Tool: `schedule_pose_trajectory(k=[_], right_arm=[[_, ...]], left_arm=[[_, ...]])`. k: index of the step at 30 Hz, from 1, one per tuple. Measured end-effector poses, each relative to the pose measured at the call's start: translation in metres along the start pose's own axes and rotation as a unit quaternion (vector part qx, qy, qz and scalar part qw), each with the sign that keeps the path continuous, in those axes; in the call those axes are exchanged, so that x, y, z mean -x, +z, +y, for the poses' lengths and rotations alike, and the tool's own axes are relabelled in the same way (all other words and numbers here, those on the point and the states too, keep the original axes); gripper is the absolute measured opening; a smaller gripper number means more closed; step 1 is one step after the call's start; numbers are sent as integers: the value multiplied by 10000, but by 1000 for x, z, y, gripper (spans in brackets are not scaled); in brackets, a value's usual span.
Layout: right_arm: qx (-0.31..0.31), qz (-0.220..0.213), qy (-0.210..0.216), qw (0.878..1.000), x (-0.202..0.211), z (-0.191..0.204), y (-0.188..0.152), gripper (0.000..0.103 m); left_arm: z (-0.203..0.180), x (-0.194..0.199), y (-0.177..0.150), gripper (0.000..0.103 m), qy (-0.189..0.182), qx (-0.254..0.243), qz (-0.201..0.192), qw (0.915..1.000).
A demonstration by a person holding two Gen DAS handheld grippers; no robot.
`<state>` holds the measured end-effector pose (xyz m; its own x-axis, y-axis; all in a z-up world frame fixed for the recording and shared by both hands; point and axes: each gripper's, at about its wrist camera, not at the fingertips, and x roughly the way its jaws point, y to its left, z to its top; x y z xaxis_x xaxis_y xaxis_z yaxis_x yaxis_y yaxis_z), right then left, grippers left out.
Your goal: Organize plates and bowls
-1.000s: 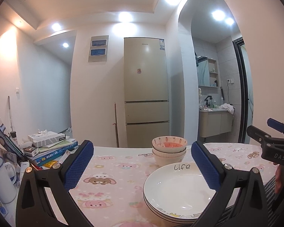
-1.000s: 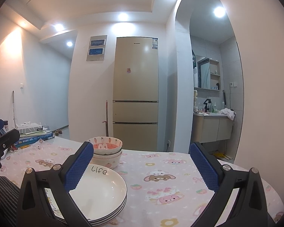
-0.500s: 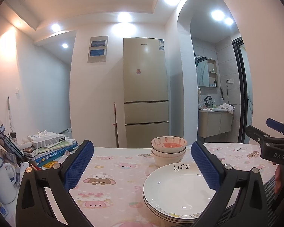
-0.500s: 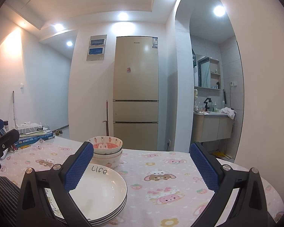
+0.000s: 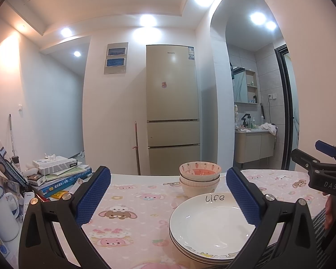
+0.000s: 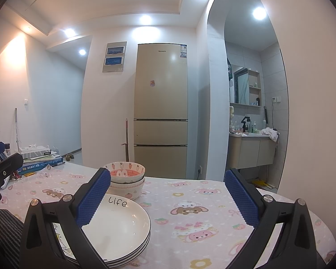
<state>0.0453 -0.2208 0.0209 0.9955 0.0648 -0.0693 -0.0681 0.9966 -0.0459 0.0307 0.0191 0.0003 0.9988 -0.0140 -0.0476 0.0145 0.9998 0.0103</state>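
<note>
A stack of white plates [image 5: 209, 228], the top one marked "life", sits on the pink cartoon tablecloth [image 5: 132, 204]. Behind it stands a stack of bowls [image 5: 199, 180] with a carrot pattern. In the right wrist view the plates [image 6: 121, 233] lie at lower left with the bowls [image 6: 126, 179] just beyond. My left gripper [image 5: 168, 192] is open and empty, held above the table to the left of the plates. My right gripper [image 6: 167, 192] is open and empty, to the right of the plates. Its body also shows at the left wrist view's right edge [image 5: 324, 174].
A pile of books and boxes [image 5: 60, 174] and a white enamel mug [image 5: 1, 215] stand at the table's left end. A beige fridge [image 5: 172, 121] stands behind the table. A bathroom vanity [image 5: 253, 143] lies beyond the arch on the right.
</note>
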Motion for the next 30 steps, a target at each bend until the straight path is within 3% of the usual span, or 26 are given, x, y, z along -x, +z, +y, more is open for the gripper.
schedule_pose_trajectory(k=[30], right_arm=[[-1,129,73,9999,-5,-1,2,103]], left_arm=[[0,-5,1,103,-19,-14,111,9999]])
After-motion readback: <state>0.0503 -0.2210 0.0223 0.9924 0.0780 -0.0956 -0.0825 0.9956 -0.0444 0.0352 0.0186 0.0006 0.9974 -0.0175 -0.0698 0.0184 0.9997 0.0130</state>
